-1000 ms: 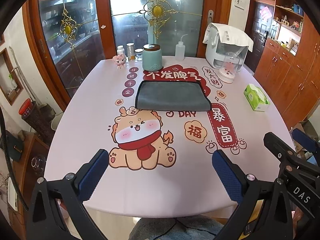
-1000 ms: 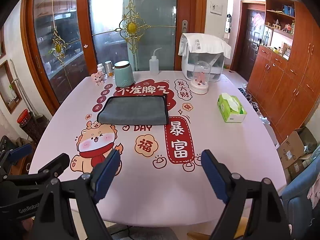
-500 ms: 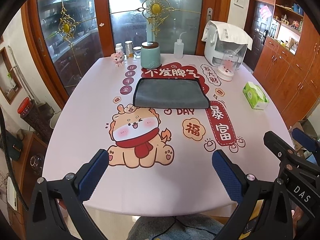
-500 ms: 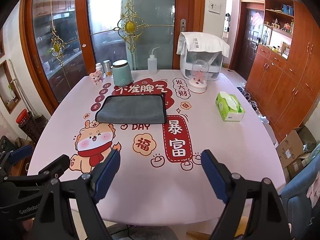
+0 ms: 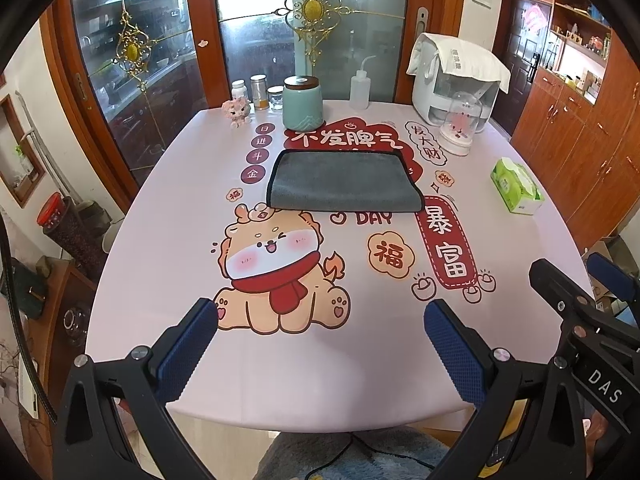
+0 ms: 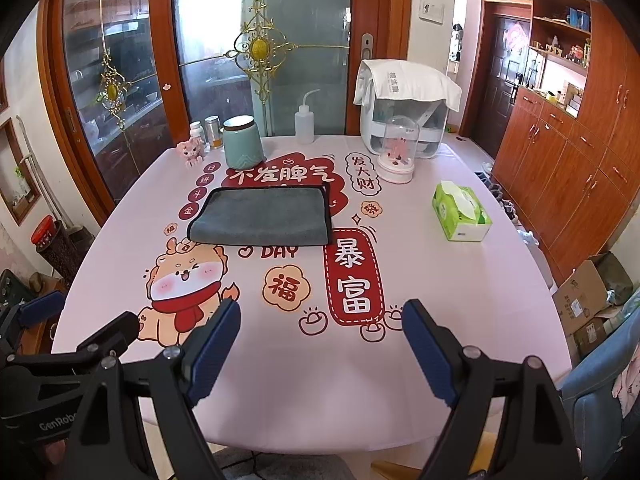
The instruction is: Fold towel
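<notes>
Currently both grippers, left (image 5: 320, 332) and right (image 6: 321, 330), spread wide, far from grey microfibre towel (image 5: 343, 181); slick tablecloth (image 5: 168, 240) could bunch during pinch.

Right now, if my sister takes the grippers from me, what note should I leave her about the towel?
Left gripper: open, holds nothing, above the table's near edge.
Right gripper: open, holds nothing, beside the left one.
Gray towel: flat on the table, far side, just past the cartoon dog print, in front of the teal jar.
Done: it looks folded once already.
Left: reach over, take an edge, fold again if needed.
</notes>
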The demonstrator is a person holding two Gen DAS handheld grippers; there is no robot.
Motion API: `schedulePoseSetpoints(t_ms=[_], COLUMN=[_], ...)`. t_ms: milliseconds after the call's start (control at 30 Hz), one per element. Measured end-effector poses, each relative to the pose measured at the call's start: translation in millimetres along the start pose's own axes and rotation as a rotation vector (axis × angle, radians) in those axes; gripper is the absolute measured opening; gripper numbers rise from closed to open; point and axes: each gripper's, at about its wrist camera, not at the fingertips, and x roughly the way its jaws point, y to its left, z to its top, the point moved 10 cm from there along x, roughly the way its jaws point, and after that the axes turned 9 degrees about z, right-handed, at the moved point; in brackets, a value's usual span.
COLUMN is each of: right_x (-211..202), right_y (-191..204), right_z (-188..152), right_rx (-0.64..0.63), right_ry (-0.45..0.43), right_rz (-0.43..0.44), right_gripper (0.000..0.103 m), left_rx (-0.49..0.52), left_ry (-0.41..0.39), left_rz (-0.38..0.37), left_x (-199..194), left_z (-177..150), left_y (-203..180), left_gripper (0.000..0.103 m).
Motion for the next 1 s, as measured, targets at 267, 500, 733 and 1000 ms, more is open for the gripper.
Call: schedulePoseSetpoints(t_ms=[267, 500, 733, 1000], right_x=[6.5, 12.9, 14.6, 16.0], right_y=[-1.2, -0.1, 0.6, 1.1], right_z=[3.1, 6.9, 7.8, 9.6], right_rx=[-0.003, -0.008, -0.010, -0.010], right_ry=[0.015, 0.025, 0.027, 0.027], right_rz=[0.004, 0.008, 0.011, 0.012], right_gripper=[0.084, 0.084, 0.084, 0.084], left_rx=[0.001, 0.000, -0.007, -0.008], left_ry=[0.011, 0.018, 0.025, 0.028], left_rz=[0.010, 0.013, 0.018, 0.020], left_x=[5.9, 9.5, 14.5, 15.9], left_z=[2.2, 4.5, 6.5, 7.9], left_y=[0.9, 1.5, 2.0, 2.5], left_gripper=[0.102, 0.102, 0.102, 0.102])
